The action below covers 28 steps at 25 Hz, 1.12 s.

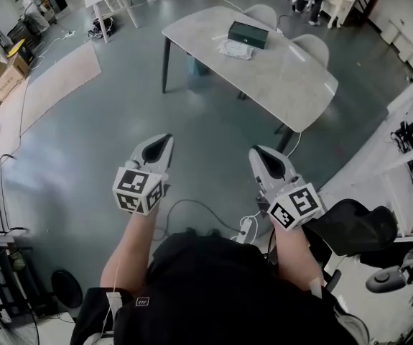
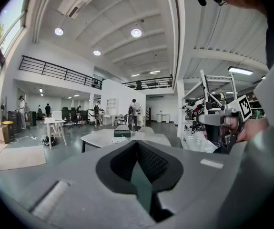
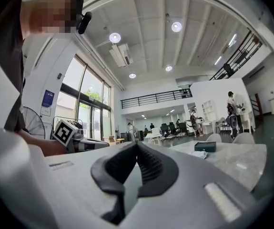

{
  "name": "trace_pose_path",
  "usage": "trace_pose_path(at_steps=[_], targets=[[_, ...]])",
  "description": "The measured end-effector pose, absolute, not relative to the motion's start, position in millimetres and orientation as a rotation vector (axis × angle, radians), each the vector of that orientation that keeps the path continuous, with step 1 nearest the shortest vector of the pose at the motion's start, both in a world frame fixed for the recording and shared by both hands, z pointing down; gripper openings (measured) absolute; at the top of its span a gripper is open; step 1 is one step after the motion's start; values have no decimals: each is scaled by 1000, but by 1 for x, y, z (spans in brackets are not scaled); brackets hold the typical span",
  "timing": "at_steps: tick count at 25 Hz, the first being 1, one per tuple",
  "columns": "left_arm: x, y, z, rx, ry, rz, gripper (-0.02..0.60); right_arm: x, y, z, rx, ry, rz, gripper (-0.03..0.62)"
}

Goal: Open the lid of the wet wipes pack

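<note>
The left tool (image 1: 164, 142) and right tool (image 1: 258, 154) were closed tight, holding nothing, well apart from the pack (image 1: 235, 49) lying on the counter (image 1: 292, 77) beside a dark box (image 1: 248, 34); arriving closed, they would likely shove the pack, not lift its lid.

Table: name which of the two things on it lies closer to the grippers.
The flat white pack, lying just in front of the dark green box, which is taller and farther back.
</note>
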<state>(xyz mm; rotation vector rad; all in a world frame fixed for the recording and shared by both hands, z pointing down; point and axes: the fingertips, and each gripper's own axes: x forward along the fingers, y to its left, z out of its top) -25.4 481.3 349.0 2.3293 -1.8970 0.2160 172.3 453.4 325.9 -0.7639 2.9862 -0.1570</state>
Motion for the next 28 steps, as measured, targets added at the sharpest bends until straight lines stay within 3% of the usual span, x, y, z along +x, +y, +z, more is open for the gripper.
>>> trace_pose_path(at_steps=[14, 28], targets=[[2, 436, 359, 2376, -1842, 203, 11, 196, 422, 346, -729, 3022, -275, 4], [-58, 310, 384, 2385, -1770, 209, 11, 139, 303, 371, -849, 3039, -370, 5]])
